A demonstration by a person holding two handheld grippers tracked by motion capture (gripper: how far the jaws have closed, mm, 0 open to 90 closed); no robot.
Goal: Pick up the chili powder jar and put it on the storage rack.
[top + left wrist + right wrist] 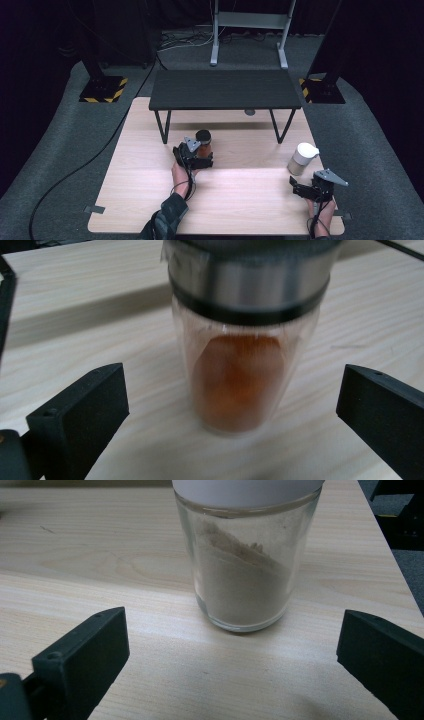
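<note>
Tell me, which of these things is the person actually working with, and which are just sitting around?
In use:
- jar of orange powder, ahead of the open left gripper
- white-lidded jar of pale powder, ahead of the open right gripper

Just there:
- small black table
- grey stand behind it
- floor cable

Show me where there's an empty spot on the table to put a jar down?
The table is bare between the left hand-held gripper and the right hand-held gripper. It is crowded around the orange spice jar and white-lidded jar.
</note>
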